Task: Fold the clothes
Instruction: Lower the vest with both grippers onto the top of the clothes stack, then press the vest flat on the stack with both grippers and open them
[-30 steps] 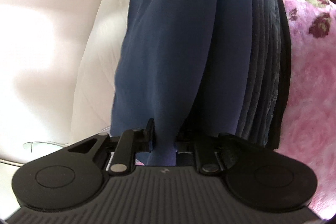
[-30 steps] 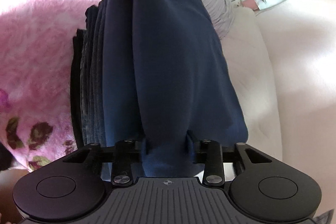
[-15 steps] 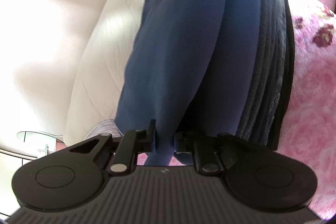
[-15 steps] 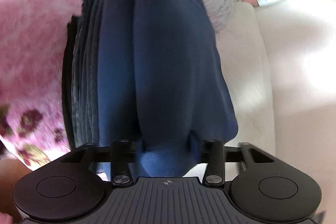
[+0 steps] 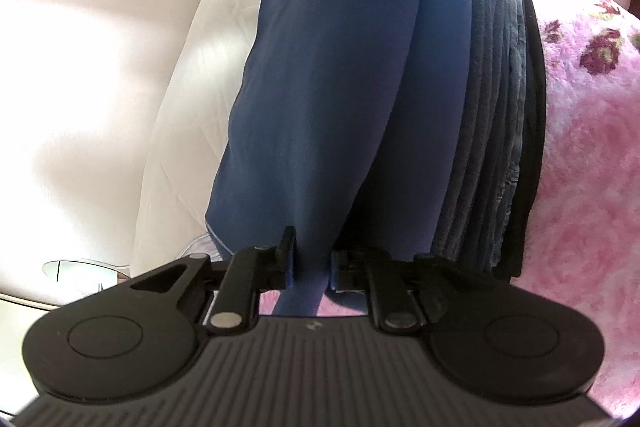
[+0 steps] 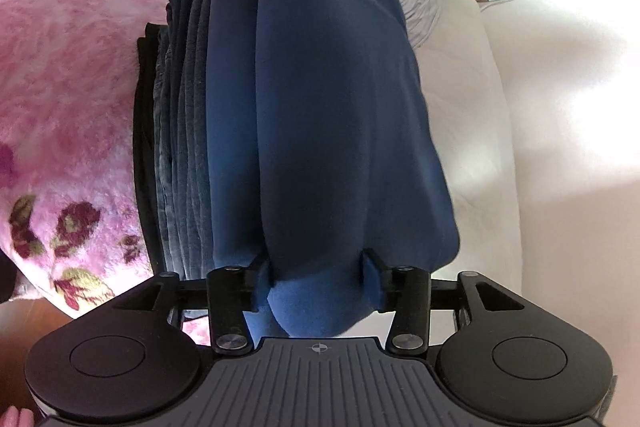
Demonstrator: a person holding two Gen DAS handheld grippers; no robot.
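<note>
A: Navy garment (image 5: 332,99) hangs stretched between both grippers, over the folded stack (image 5: 500,131) on the pink blanket (image 5: 580,155).

B: Change?

A: Since a second ago it's swung out a bit from the stack; both grips held. Looks like carrying or lining up the next fold.

B: Jaws?

A: Left gripper (image 5: 310,259) clamped on a thin bunch, right gripper (image 6: 318,269) clamped on a thick wad at the opposite end.
</note>
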